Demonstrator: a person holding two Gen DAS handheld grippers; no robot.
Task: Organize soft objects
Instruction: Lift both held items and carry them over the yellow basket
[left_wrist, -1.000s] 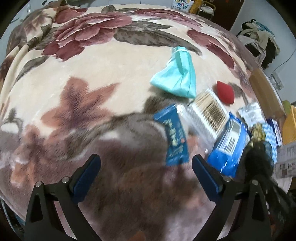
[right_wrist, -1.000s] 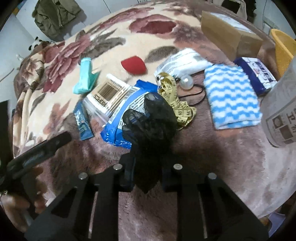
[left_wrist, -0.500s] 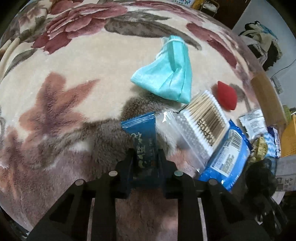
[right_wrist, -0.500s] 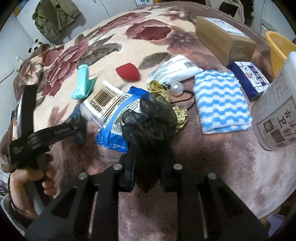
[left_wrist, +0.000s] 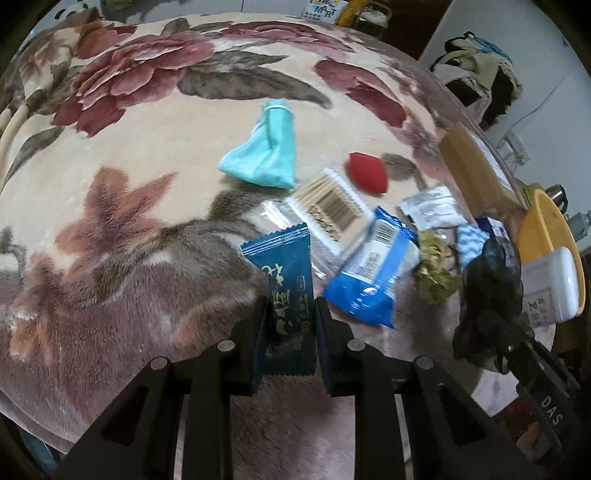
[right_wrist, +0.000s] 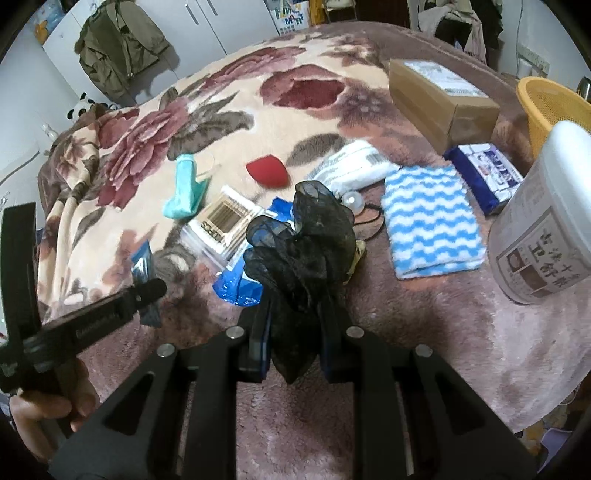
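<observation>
Nearest the left wrist camera, the left hand-held gripper (left_wrist: 290, 325) is clamped on the lower half of a dark blue sachet (left_wrist: 286, 280), whose top end sticks up clear of the floral blanket (left_wrist: 110, 206) on the bed. Beside it the right hand-held gripper (right_wrist: 295, 332) pinches a black mesh scrunchie (right_wrist: 303, 247), most of the ruffle billowing above the jaws.

Just beyond lie a blue wipes packet (left_wrist: 373, 273), a bag of cotton swabs (left_wrist: 328, 206) and a yellow tape measure (left_wrist: 436, 269), crowded together and partly overlapping. Further off sit a teal face mask (left_wrist: 267, 155), a red makeup sponge (left_wrist: 367, 171) and a blue-and-white striped cloth (right_wrist: 430, 225). A yellow basket (right_wrist: 546, 99) stands at the far right, likely the destination.

The sachet is slick and held only by its sides, so a quick swing could let it slide out. The scrunchie's loose mesh could snag the neighbouring gripper or drag across the clutter.
</observation>
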